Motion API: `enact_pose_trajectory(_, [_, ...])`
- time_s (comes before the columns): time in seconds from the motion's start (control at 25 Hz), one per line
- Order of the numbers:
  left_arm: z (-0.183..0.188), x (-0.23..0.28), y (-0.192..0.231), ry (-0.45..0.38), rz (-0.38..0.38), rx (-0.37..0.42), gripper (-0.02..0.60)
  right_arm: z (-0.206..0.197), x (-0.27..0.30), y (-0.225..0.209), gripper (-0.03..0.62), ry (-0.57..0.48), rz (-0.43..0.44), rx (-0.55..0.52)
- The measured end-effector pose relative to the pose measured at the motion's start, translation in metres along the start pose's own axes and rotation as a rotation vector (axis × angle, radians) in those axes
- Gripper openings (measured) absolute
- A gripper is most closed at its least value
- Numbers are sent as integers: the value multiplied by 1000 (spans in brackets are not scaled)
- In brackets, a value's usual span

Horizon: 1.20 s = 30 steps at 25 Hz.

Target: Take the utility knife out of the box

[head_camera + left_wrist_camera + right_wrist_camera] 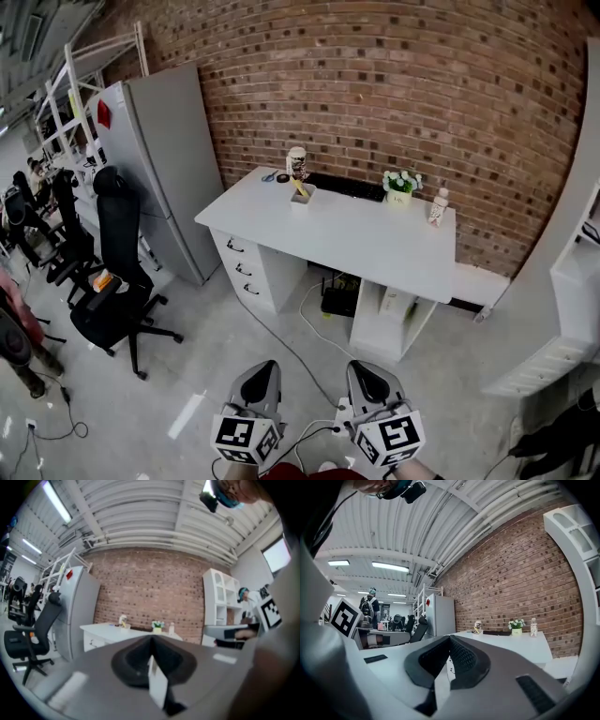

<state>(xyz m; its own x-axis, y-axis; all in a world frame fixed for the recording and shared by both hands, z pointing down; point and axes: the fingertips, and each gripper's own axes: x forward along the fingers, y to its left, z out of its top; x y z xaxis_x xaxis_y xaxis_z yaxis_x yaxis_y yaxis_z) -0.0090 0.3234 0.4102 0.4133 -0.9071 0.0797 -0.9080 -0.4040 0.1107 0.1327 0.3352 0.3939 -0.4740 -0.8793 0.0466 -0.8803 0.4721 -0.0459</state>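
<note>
Far ahead, a white desk (375, 246) stands against the brick wall. On its back left part sits a small white box (302, 196) with a yellow-handled tool (299, 187) sticking out; I cannot tell whether that is the utility knife. The box shows tiny in the left gripper view (125, 626) and the right gripper view (478, 631). My left gripper (262, 368) and right gripper (364, 367) are held low at the bottom edge, side by side above the floor, well short of the desk. Both point level toward it, jaws together, nothing between them.
On the desk are a patterned cup (297, 161), scissors (270, 175), a black keyboard (347, 187), a potted plant (400, 185) and a bottle (437, 206). A grey cabinet (173, 159) and a black office chair (117, 281) stand left, white shelving (574, 281) right. Cables (291, 352) trail across the floor.
</note>
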Motion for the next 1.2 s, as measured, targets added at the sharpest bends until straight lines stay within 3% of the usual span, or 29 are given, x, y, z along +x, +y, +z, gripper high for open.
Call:
enact_pose_trajectory(0.68, [7,28,16,-13,43,19,3,7,18,-50,8,-27,-53,35])
enact_pose_trajectory(1.2, [11,110,100,-9,-24,-27,2,7,134,-47,8,-17,-77,28])
